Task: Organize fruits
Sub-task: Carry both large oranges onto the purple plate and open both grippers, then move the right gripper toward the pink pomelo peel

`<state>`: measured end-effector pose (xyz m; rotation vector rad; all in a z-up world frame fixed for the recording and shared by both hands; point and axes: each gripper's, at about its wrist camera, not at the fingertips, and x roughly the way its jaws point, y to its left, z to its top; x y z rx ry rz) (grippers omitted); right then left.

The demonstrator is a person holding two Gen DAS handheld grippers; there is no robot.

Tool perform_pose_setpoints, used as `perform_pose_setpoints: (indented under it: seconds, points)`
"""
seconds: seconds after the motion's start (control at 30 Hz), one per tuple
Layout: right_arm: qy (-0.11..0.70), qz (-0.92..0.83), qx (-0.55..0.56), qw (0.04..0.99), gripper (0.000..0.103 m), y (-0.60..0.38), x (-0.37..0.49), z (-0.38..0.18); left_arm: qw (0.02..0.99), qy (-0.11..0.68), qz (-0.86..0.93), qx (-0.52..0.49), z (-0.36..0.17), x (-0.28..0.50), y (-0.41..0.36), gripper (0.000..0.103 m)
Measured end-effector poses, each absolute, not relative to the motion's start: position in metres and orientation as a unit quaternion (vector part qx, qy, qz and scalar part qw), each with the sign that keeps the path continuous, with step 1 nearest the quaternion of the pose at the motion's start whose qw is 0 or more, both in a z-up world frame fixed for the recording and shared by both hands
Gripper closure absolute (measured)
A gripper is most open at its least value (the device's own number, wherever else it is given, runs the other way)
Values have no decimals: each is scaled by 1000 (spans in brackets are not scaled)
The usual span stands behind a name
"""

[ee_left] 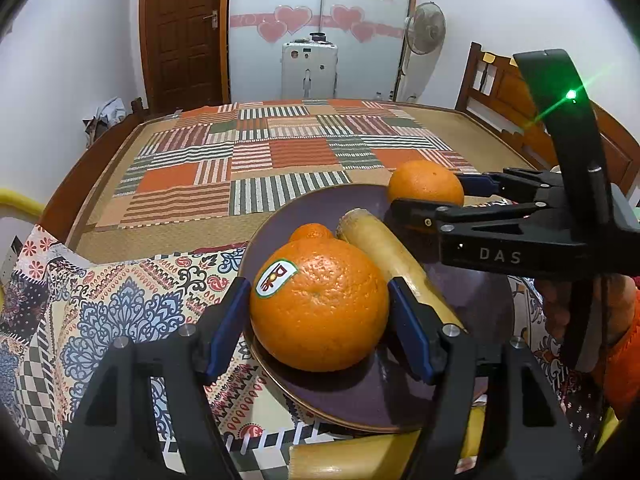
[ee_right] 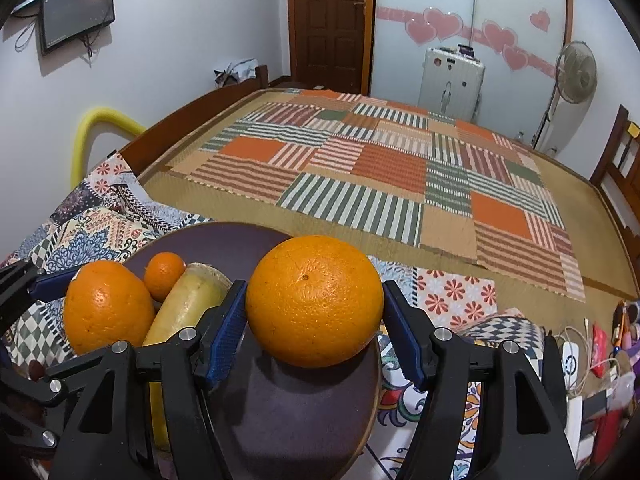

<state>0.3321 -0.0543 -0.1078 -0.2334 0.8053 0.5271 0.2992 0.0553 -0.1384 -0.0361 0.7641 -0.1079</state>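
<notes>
A dark purple plate holds a stickered orange, a small tangerine, a yellow banana and a plain orange. My left gripper stands around the stickered orange, pads close to its sides with slight gaps. My right gripper stands around the plain orange at the plate's far edge, the orange resting on the plate.
The plate lies on a patterned cloth at the near edge of a bed with a patchwork mat. Clutter of cables and small items lies to the right. A wooden headboard stands at the right.
</notes>
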Motion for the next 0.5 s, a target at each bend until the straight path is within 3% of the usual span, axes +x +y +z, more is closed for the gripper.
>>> perform_pose_setpoints:
  seconds: [0.2, 0.33, 0.5]
  points:
    - [388, 257, -117, 878, 38, -54, 327, -105, 927, 370, -58, -22, -136, 299, 56, 33]
    - [363, 247, -121, 890, 28, -58, 319, -95, 932, 356, -58, -25, -128, 292, 58, 31]
    - [339, 240, -101, 904, 28, -74, 304, -75, 937, 344, -54, -27, -113, 278, 58, 31]
